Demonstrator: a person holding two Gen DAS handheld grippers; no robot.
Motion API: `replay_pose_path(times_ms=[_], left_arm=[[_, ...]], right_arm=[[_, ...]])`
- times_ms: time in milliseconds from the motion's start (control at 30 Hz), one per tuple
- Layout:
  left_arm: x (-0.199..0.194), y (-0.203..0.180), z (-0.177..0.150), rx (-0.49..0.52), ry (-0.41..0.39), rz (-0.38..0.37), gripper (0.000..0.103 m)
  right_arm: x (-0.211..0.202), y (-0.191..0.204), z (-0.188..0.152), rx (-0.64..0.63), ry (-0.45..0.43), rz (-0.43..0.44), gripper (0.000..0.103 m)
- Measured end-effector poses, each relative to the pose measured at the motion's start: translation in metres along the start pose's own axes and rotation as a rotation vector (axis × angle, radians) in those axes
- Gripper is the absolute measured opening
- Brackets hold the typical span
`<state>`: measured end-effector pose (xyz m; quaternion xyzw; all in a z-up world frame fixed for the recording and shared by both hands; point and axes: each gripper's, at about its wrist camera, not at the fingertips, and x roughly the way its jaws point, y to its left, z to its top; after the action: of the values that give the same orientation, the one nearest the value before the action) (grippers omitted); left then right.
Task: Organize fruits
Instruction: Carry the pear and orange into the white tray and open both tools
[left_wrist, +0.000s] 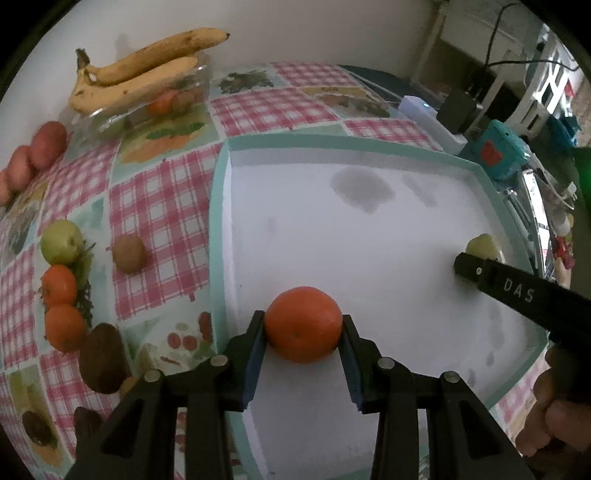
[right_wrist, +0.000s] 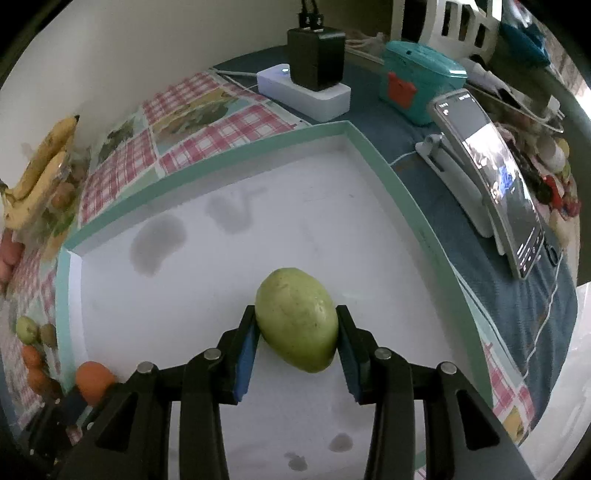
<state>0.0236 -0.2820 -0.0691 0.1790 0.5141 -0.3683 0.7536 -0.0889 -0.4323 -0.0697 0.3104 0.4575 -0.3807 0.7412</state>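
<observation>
Both grippers pinch fruit low over the white tray (left_wrist: 221, 206), the left gripper (left_wrist: 303, 334) an orange (left_wrist: 303, 325) near its six o'clock edge, the right gripper (right_wrist: 296, 334) a green mango (right_wrist: 297, 319) toward three o'clock, so I'd ease each down and let go gently.
</observation>
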Motion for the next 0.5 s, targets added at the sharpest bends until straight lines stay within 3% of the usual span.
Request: replay_pose_path(times_ms=[267, 433, 500], left_arm=[[-0.004, 0.002, -0.002, -0.022, -0.014, -0.012, 0.042], [-0.009, 0.002, -0.005, -0.035, -0.017, -0.061, 0.055], [-0.013, -0.003, -0.007, -0.006, -0.029, -0.048, 0.058]], right_arm=[[0.001, 0.004, 0.000, -0.034, -0.002, -0.031, 0.043], [0.002, 0.003, 0.001, -0.042, 0.002, -0.032, 0.043], [0.002, 0.003, 0.001, -0.043, 0.009, -0.032, 0.045]])
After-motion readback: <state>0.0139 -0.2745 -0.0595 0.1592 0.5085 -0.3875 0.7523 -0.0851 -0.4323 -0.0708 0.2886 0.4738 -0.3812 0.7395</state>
